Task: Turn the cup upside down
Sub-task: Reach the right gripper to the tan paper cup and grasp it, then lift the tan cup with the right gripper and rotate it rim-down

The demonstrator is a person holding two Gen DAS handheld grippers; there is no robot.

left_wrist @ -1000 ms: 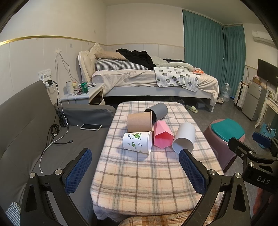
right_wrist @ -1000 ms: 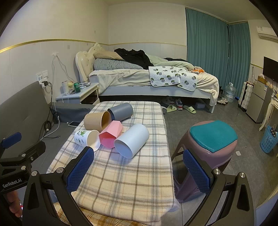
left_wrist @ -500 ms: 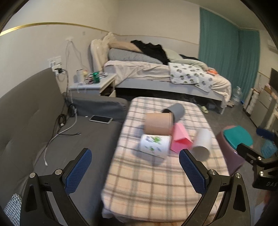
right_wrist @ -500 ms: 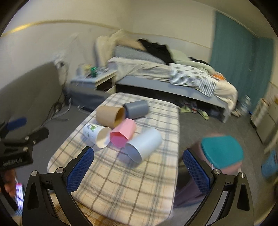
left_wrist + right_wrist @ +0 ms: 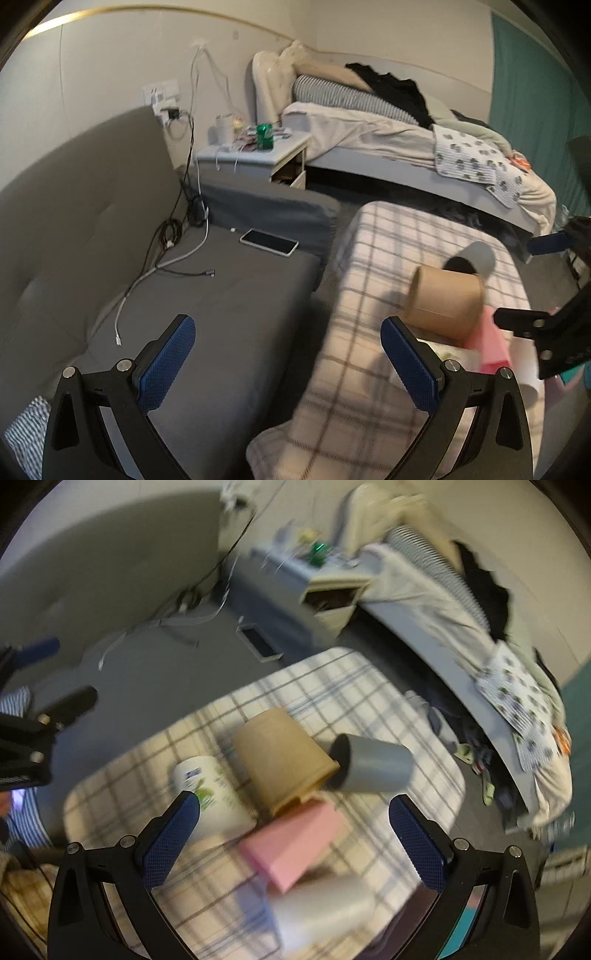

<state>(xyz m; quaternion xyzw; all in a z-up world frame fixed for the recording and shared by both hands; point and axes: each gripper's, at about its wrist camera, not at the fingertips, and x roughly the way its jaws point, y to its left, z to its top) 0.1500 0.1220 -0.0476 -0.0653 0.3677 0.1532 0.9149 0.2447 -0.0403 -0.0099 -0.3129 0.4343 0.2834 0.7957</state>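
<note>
1. Right gripper (image 5: 293,821): jaws spread wide, holding nothing, above the cups.
2. Left gripper (image 5: 288,352): jaws also apart, empty, over the sofa (image 5: 229,295).
3. Brown cup (image 5: 282,758): on its side at 12 o'clock from the right gripper, touching the grey cup (image 5: 373,764) and the pink cup (image 5: 291,843) on the checked table (image 5: 369,686).

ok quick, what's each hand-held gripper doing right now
Left hand-held gripper: open, holding nothing.
Right hand-held gripper: open, holding nothing, above the cups.
</note>
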